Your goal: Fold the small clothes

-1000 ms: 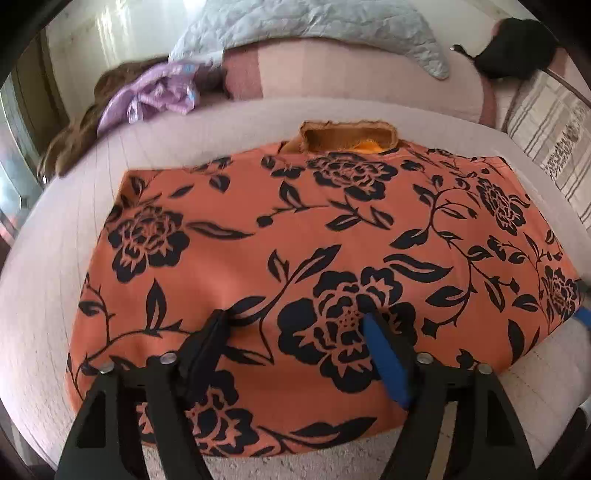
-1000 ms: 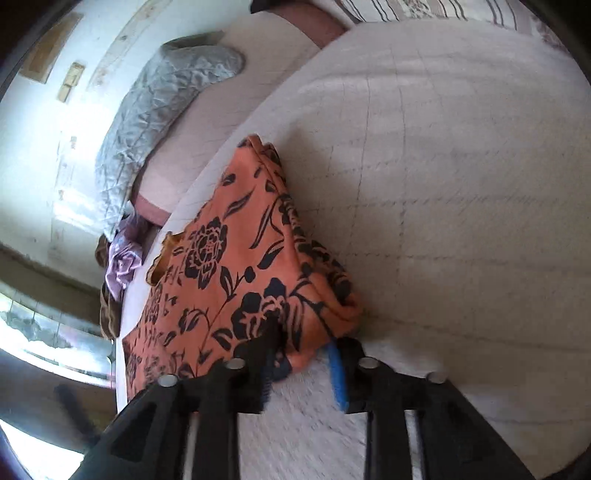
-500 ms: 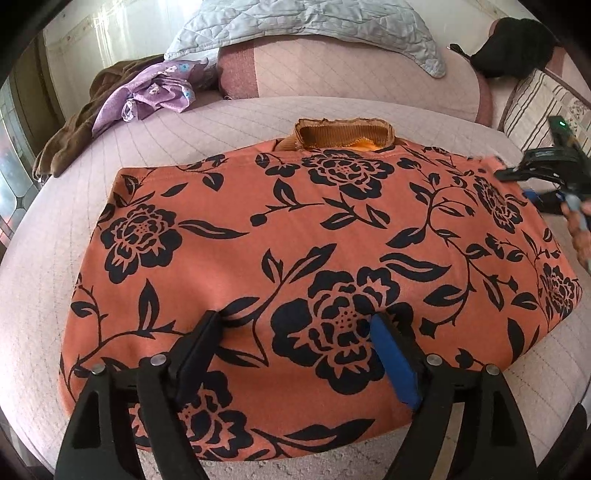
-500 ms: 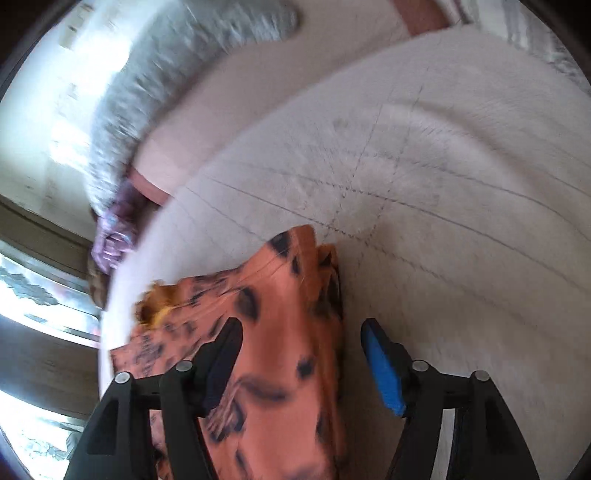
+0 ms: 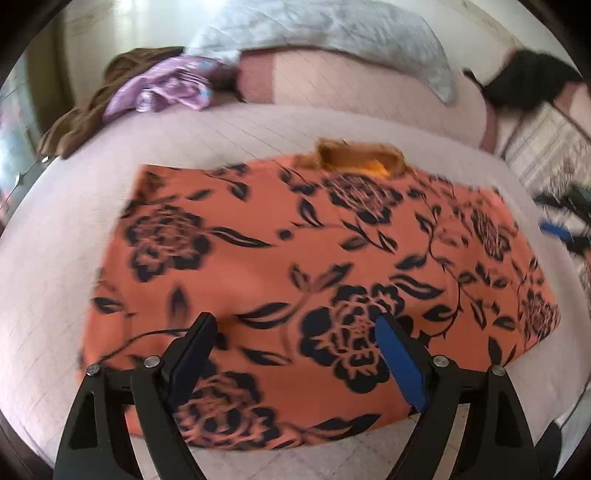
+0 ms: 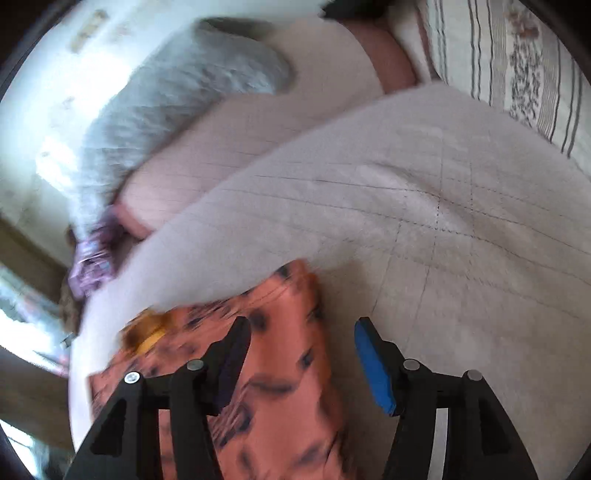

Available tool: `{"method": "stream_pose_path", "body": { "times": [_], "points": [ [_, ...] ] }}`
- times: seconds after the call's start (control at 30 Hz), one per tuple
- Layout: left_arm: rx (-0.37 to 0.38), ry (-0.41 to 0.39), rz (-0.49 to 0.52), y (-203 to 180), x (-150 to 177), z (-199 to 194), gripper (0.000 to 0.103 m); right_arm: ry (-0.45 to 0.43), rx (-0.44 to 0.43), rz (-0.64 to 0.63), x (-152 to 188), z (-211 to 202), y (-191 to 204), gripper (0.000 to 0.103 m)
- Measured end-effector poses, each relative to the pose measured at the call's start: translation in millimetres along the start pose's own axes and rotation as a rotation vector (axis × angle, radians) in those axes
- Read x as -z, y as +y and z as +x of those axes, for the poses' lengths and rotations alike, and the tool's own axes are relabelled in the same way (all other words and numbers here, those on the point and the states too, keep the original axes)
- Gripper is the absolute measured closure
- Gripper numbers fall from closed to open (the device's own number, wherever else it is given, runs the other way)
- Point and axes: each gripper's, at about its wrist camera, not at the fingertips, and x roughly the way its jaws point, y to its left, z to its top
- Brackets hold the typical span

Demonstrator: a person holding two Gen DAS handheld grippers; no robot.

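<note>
— Garment [image 5: 314, 266], orange with black flowers: lying where?

— Spread flat on the pale quilted bed cover [image 5: 221, 129], filling the middle of the left wrist view. In the right wrist view, only one blurred end, at lower left of frame.

— Changed within the last second?

— Right gripper [image 6: 301, 326]: a second ago pinching the right-hand corner of the garment, now released. Jaws just been opening, standing moderately wide, nothing pressed between the pads, cloth lying only under the dark finger. Also visible at the right edge of the left wrist view, just beside the cloth's right end. Left gripper [image 5: 295, 323]: jaws likewise just been opening, now very wide, poised above the near edge at bottom centre, gripping nothing.

— Meaning for the task?

— Probably one step of folding or smoothing finished, with the corner laid down and both tools free for a fresh grasp. Still one broad panel, so likely more folds to come.

— Long axis and facing?

— Left to right across the left wrist frame, plainly wider than deep. Near edge along the bottom of frame, far edge toward the grey quilted pillow [image 5: 332, 29] at the top. Mustard fabric [image 5: 358, 158] peeking out at the centre of the far edge: neckline lining or separate piece, cannot tell.
</note>
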Motion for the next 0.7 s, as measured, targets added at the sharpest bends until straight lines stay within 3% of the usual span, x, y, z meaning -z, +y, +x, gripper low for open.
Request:
{"method": "stream_pose_path", "body": {
  "times": [0.13,0.2,0.3,0.37,0.53,0.7],
  "points": [
    [-0.017,-0.02,-0.052,22,7,-17,0.015,0.061,-0.172,-0.027,46,-39,22,0.037],
    [-0.035,-0.003,-0.073,32,13,-17,0.015,0.116,-0.22,-0.043,78,-35,25,0.035],
    [-0.062,0.052,-0.101,44,18,-14,0.015,0.209,-0.109,-0.002,103,-3,5,0.039],
    [-0.078,0.037,-0.111,51,20,-21,0.015,0.168,-0.13,0.064,106,-9,-3,0.04],
    [-0.077,0.023,-0.144,57,21,-29,0.015,0.067,-0.19,0.038,114,-56,21,0.035],
    [-0.072,0.015,-0.123,54,26,-36,0.015,0.125,-0.218,0.108,151,-60,5,0.035]
  ]
}}
